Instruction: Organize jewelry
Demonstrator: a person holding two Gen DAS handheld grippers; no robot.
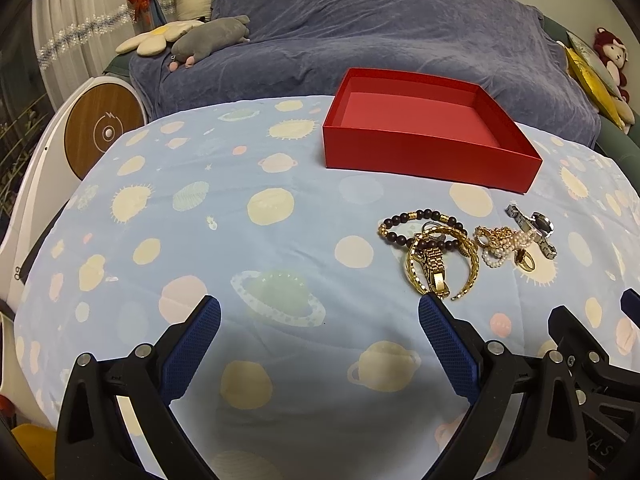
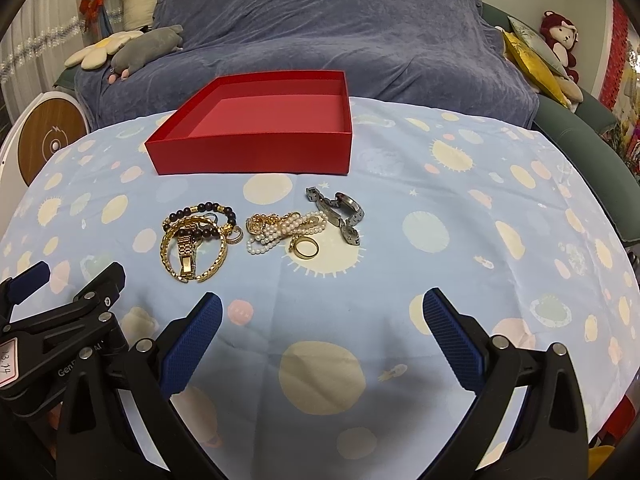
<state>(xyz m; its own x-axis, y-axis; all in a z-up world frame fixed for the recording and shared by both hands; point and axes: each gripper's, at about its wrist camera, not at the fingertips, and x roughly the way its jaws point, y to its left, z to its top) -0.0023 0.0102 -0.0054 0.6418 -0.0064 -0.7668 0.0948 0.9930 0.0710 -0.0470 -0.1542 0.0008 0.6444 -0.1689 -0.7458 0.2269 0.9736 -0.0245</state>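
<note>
An empty red box (image 1: 424, 152) (image 2: 256, 152) stands at the far side of the blue planet-print cloth. In front of it lies a jewelry pile: a dark bead bracelet (image 1: 394, 236) (image 2: 208, 208), a gold watch (image 1: 434, 270) (image 2: 186, 250) across gold bangles, a pearl string (image 1: 504, 248) (image 2: 280, 232), a gold ring (image 1: 526, 264) (image 2: 306, 248) and a silver watch (image 1: 536, 228) (image 2: 340, 212). My left gripper (image 1: 320, 312) hovers open just near-left of the pile. My right gripper (image 2: 322, 308) hovers open in front of the pile. Neither holds anything.
A sofa under a purple-grey blanket (image 1: 360, 40) runs behind the table, with plush toys (image 1: 208, 38) at its left end and cushions (image 2: 532, 60) at its right. A white device with a round wooden face (image 1: 104, 132) stands off the table's left edge.
</note>
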